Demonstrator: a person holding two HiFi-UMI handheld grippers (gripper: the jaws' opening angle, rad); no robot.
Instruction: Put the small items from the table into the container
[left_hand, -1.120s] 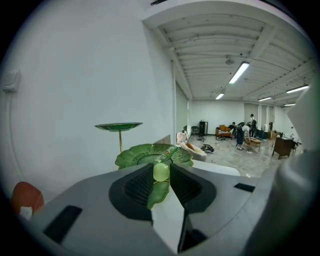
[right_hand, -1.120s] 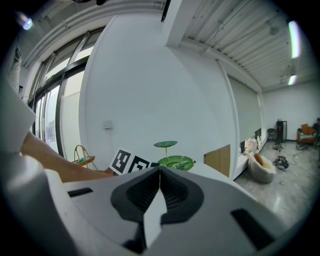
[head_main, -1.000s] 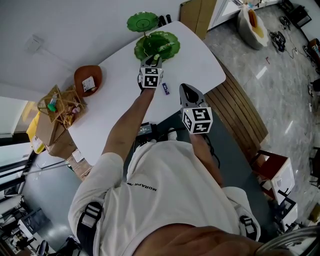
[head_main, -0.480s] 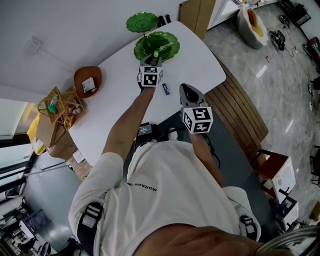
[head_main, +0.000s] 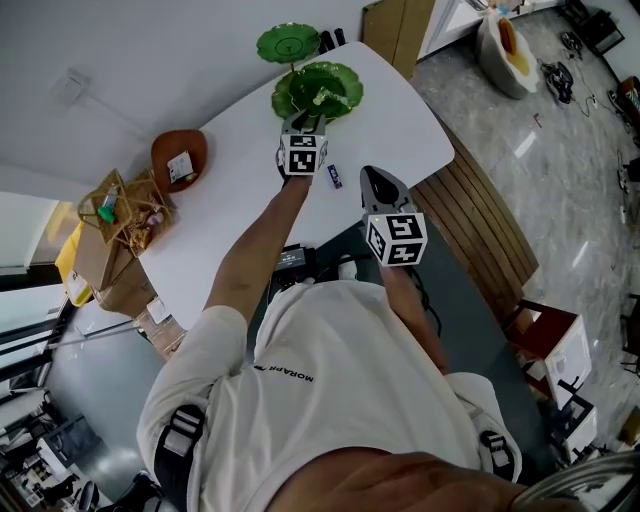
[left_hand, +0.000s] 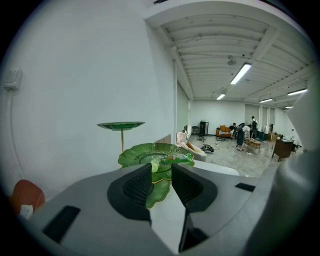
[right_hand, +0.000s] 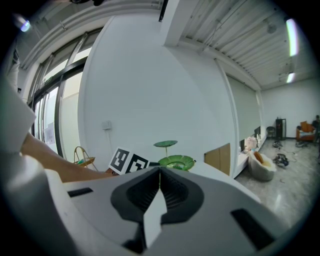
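The left gripper fingers are opening with nothing between them, just before the green dish. The right gripper fingers are pressing together.

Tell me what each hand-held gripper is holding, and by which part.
Nothing. The left hand-held gripper has its jaws opening with nothing between them, facing the green dish; the right hand-held gripper is shut and empty.

The left claw is opening its jaws, empty, before the green leaf-shaped dish holding small items.
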